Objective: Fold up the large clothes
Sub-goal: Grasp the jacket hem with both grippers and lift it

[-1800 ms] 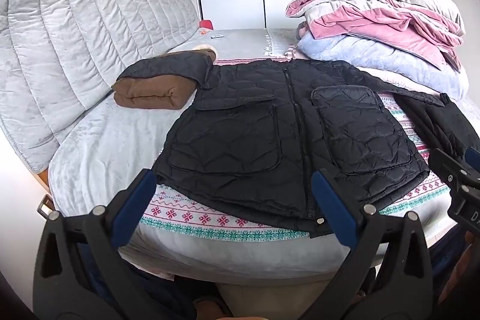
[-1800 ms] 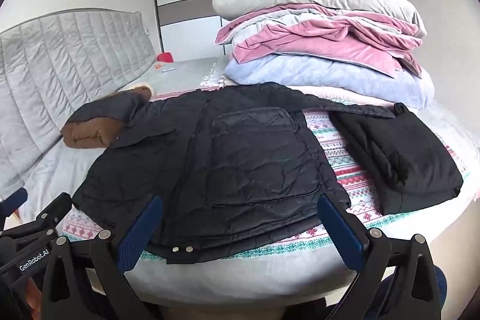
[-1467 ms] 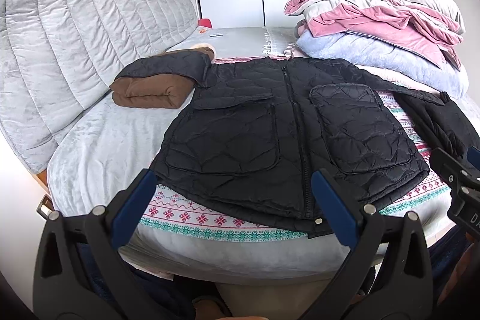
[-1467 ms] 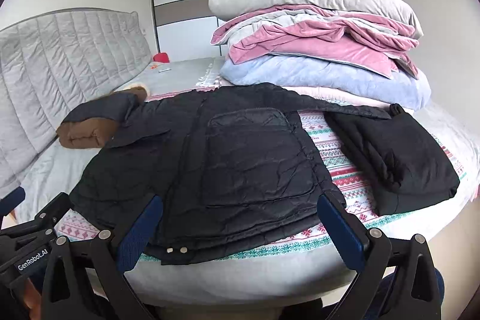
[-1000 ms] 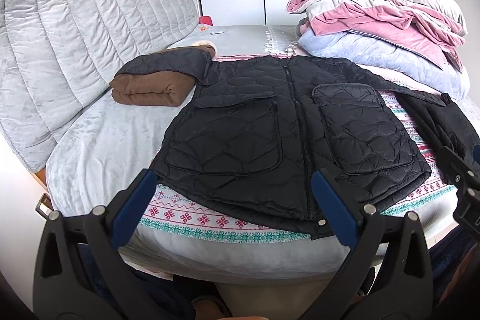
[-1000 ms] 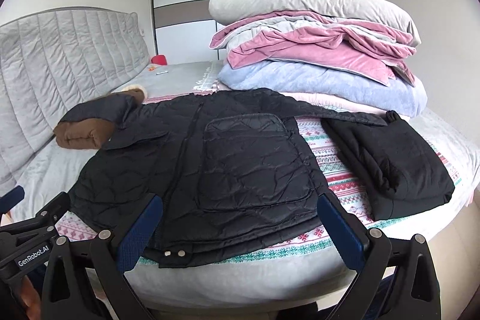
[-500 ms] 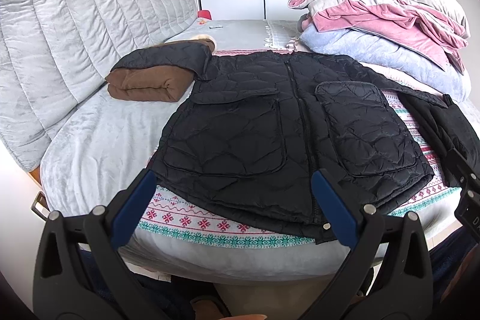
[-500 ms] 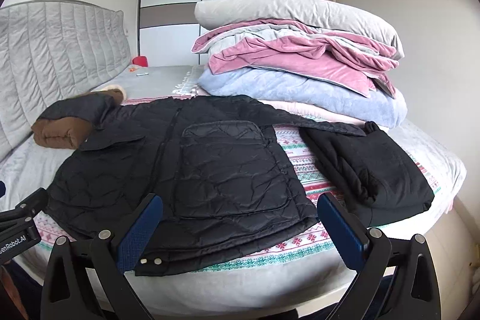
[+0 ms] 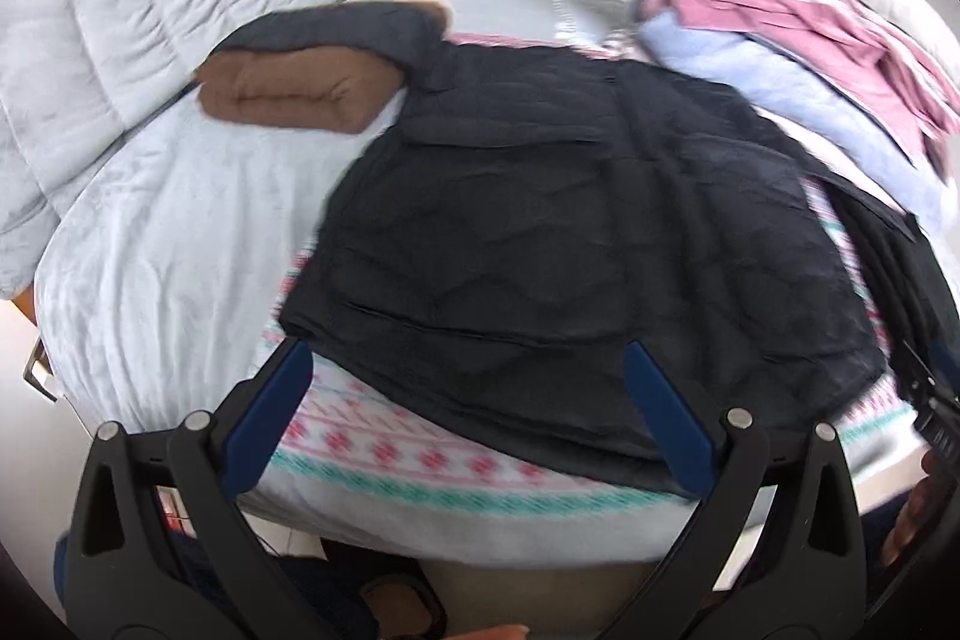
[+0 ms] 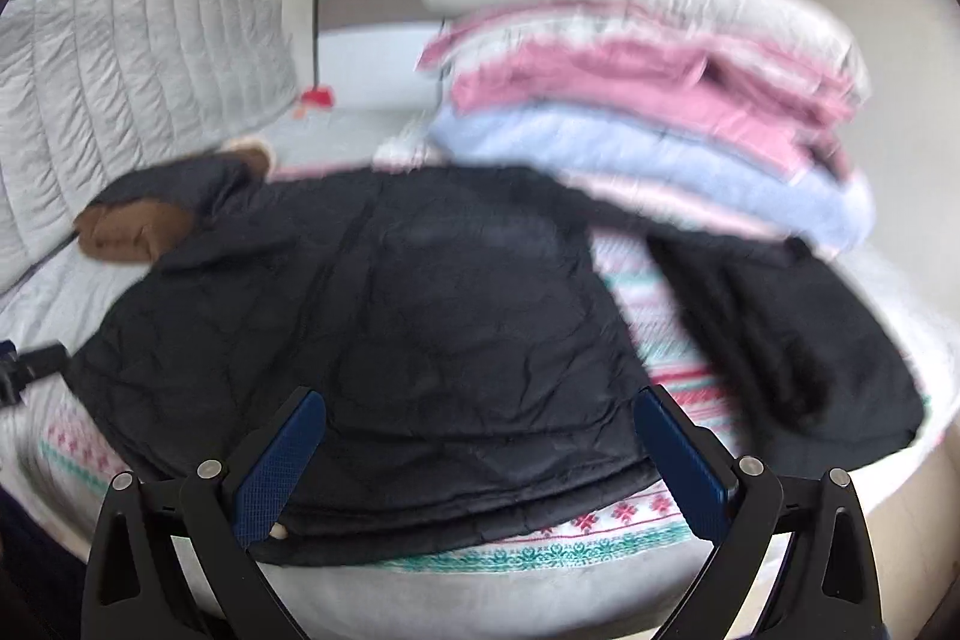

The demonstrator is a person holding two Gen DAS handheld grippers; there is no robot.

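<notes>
Both cameras are dipping toward the near edge of the bed since half a second ago, so the hem is sitting closer under the fingers than it was and both views are smearing with motion

Largest first: the grey-sheeted bed (image 9: pixel 150 244) is carrying everything, with a white runner patterned in red and teal (image 9: pixel 420 466) lying across its near edge. On that runner the black quilted zip-front jacket (image 9: pixel 570 244) is lying flat and face up, its hem toward the grippers, its left sleeve reaching over a folded brown garment (image 9: pixel 294 91) and its right sleeve running toward a smaller folded black garment (image 10: pixel 798 340). Behind, a tall stack of pink, pale blue and white bedding (image 10: pixel 648 100) is piling up against the wall

The left gripper (image 9: pixel 468 412) is hovering with its blue-padded fingers spread wide, empty, just short of the hem's left corner. The right gripper (image 10: pixel 480 454) is likewise spread wide and empty, straddling the hem near the snaps

Judging by this, the step in hand is taking hold of the hem to begin the first fold. To do it well, each gripper is best going low at a corner, pinching through all layers of the padded cloth, then lifting both sides evenly so the slippery quilting is not sliding askew
</notes>
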